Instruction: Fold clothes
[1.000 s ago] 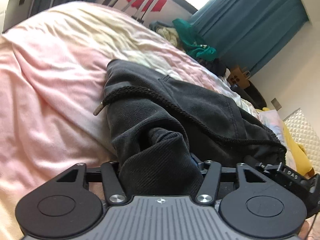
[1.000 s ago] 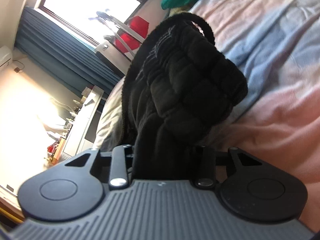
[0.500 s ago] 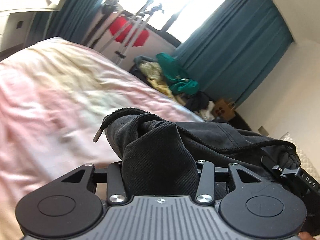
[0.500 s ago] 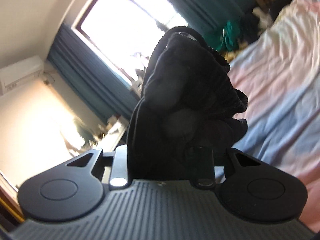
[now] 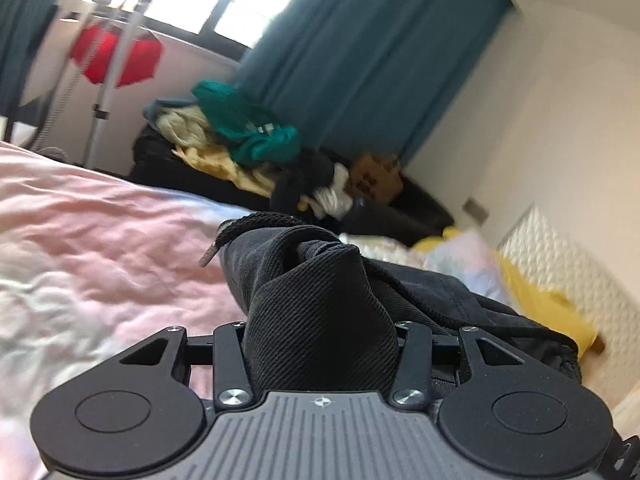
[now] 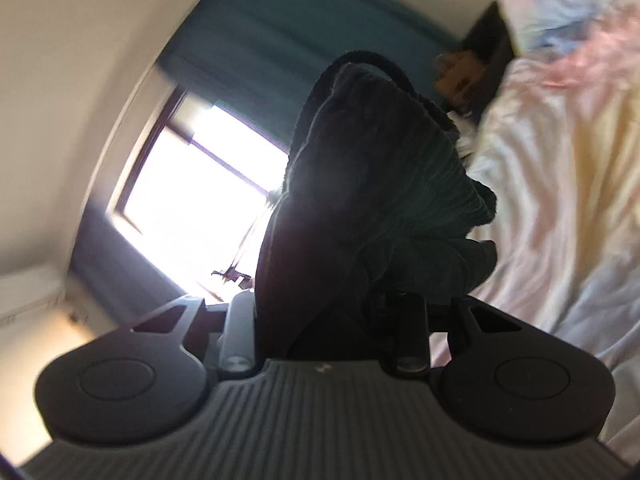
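Note:
A black garment with a black drawstring [image 5: 256, 222] is held by both grippers above the pastel pink bed sheet [image 5: 92, 264]. My left gripper [image 5: 322, 344] is shut on a bunch of the black garment [image 5: 320, 320], which hides its fingertips. The cloth runs off to the right. My right gripper [image 6: 336, 312] is shut on another bunch of the same garment [image 6: 372, 184], lifted high against the window. Its fingertips are hidden in the cloth.
A pile of green, yellow and white clothes [image 5: 244, 140] lies on a dark seat beyond the bed. A stand with a red item [image 5: 116, 56] is by the window. Teal curtains [image 5: 360, 60], a yellow cloth [image 5: 536, 300] and a white quilted headboard [image 5: 568, 272] are at the right.
Both grippers have risen off the bed with the garment. The views now tilt up toward the window, curtains and wall. The garment has left the sheet.

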The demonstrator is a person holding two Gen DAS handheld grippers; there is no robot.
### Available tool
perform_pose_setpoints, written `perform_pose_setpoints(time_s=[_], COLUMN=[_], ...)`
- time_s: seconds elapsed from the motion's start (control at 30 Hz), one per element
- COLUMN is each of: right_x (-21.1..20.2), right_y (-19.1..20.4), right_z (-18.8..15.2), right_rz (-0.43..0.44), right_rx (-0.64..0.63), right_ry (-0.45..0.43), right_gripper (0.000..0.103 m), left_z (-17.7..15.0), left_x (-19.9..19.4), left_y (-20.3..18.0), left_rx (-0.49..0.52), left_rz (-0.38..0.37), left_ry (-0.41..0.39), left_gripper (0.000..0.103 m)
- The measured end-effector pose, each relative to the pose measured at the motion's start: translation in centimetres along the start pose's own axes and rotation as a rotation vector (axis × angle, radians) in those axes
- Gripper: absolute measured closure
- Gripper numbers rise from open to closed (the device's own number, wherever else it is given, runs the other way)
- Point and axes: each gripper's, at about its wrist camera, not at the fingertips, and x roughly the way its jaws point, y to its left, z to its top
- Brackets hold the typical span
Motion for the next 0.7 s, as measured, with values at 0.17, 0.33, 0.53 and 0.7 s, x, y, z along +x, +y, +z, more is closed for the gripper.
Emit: perform_pose_setpoints(time_s=[0.17, 0.33, 0.53, 0.7], right_x=[0.6, 0.3, -0.9, -4.4], right_y=[-8.5, -10.5, -9.9, -5.4], right_z=[-3.6, -4.4, -3.6, -2.0], right_rz=[-0.262, -0.275, -0.317, -0.427], right_rx=[0.118, 0.145, 0.150, 0.016], right_ry=[0.135, 0.159, 0.179, 0.159], right_gripper=[0.062, 0.059, 0.052, 0.051], left_z=[-5.6, -7.3, -5.8, -4.8], left_x=[7.6, 7.2, 3.0, -3.0], left_y=[2.2, 3.6, 2.5, 0.8], left_rx=[0.130, 0.128, 0.178, 0.225], left_rz=[0.117, 0.105, 0.144, 0.162], left_ry=[0.164, 0.132, 0.162, 0.142], left_gripper=[0.050, 0.046, 0.035, 0.033])
